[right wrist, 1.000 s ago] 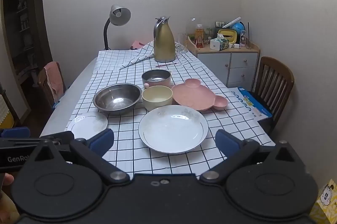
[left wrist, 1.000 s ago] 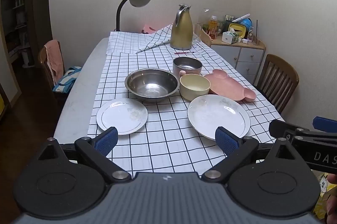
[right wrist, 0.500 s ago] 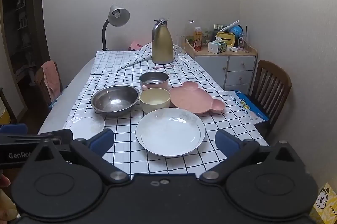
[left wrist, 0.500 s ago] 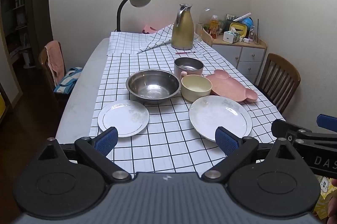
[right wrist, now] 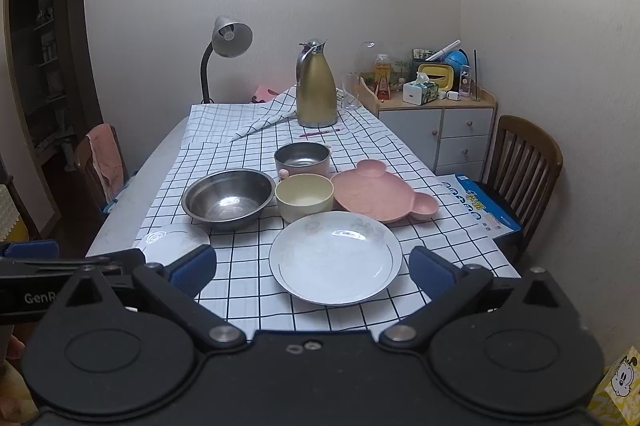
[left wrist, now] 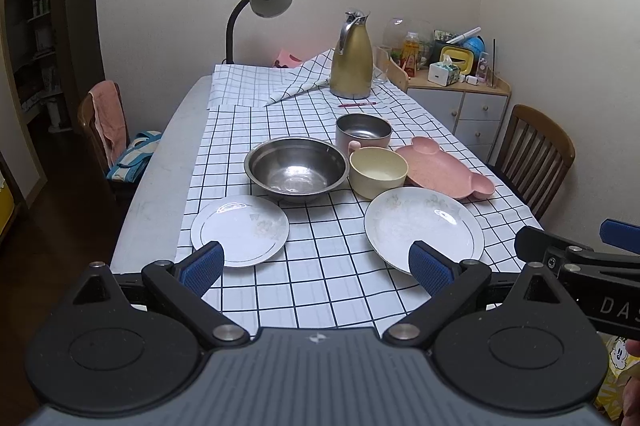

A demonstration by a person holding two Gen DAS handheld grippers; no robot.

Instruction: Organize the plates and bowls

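On the checked tablecloth sit a small white plate (left wrist: pixel 240 229) (right wrist: pixel 174 242), a large white plate (left wrist: pixel 423 226) (right wrist: pixel 335 256), a large steel bowl (left wrist: pixel 296 167) (right wrist: pixel 229 197), a cream bowl (left wrist: pixel 378 171) (right wrist: pixel 304 195), a small steel pot (left wrist: pixel 363 133) (right wrist: pixel 302 157) and a pink bear-shaped plate (left wrist: pixel 440 171) (right wrist: pixel 382 193). My left gripper (left wrist: pixel 316 268) is open and empty, hovering before the table's near edge between the two white plates. My right gripper (right wrist: pixel 313 270) is open and empty, just in front of the large white plate.
A gold thermos jug (left wrist: pixel 351 59) and a pen (left wrist: pixel 357 103) stand at the far end, with a desk lamp (left wrist: pixel 264 1) behind. Wooden chairs stand at the right (left wrist: pixel 534 149) and left (left wrist: pixel 100 121). A cabinet (left wrist: pixel 460 105) fills the far right corner.
Both grippers have shifted slightly: the dishes sit a little further right in the left wrist view and a little further left and lower in the right wrist view. Jaws unchanged.
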